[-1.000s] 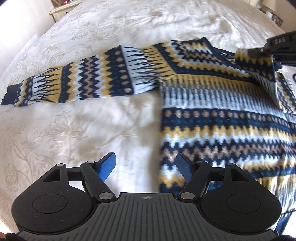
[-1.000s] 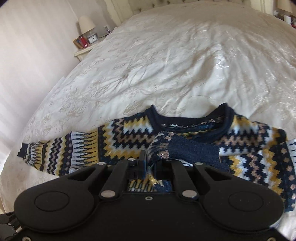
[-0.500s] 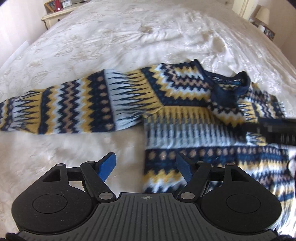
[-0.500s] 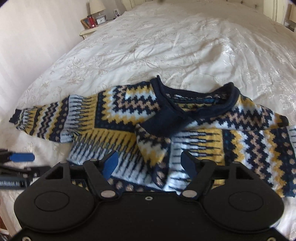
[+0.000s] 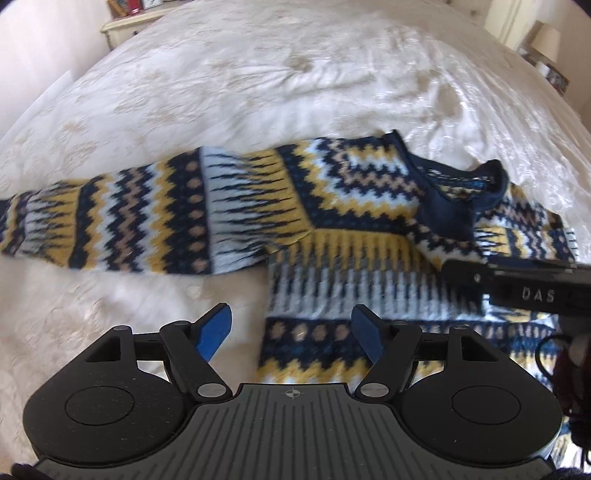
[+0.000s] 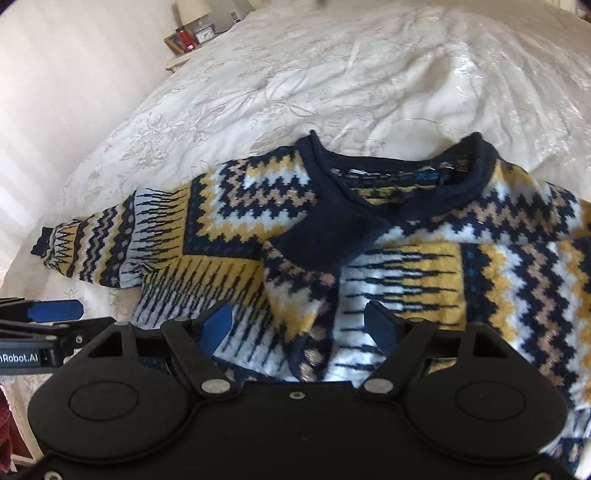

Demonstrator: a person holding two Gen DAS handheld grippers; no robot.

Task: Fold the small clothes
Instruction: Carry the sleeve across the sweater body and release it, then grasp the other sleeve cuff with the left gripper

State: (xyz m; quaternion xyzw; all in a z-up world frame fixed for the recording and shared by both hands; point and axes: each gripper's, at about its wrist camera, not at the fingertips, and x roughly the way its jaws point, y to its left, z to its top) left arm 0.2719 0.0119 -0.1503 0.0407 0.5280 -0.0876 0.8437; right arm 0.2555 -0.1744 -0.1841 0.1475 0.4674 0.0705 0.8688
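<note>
Where the cream bedspread gives way to knitwear, a small sweater lies face up — zigzag bands of navy, mustard, tan and pale blue, with a rolled navy neckline. One sleeve is folded in across the chest, its navy cuff end lying just below the neckline; the other sleeve stretches flat and straight, far out to the left of the left gripper's jaws.

The right gripper has just been opening; its blue pads now stand wide apart and released, with the folded sleeve lying between and just ahead of them, untouched as far as the frame shows. The left gripper is likewise spread and holding nothing: its left pad hangs over bare bedspread, its right pad over the sweater's body, so the garment's side edge runs up between the jaws.

Beyond both sets of jaws the bedspread is open and uncluttered past the neckline. To the left of the left jaws, below the outstretched sleeve, lies more bare quilt. A nightstand with a lamp and a clock sits far ahead and to the left of the right jaws, off the bed's edge.
</note>
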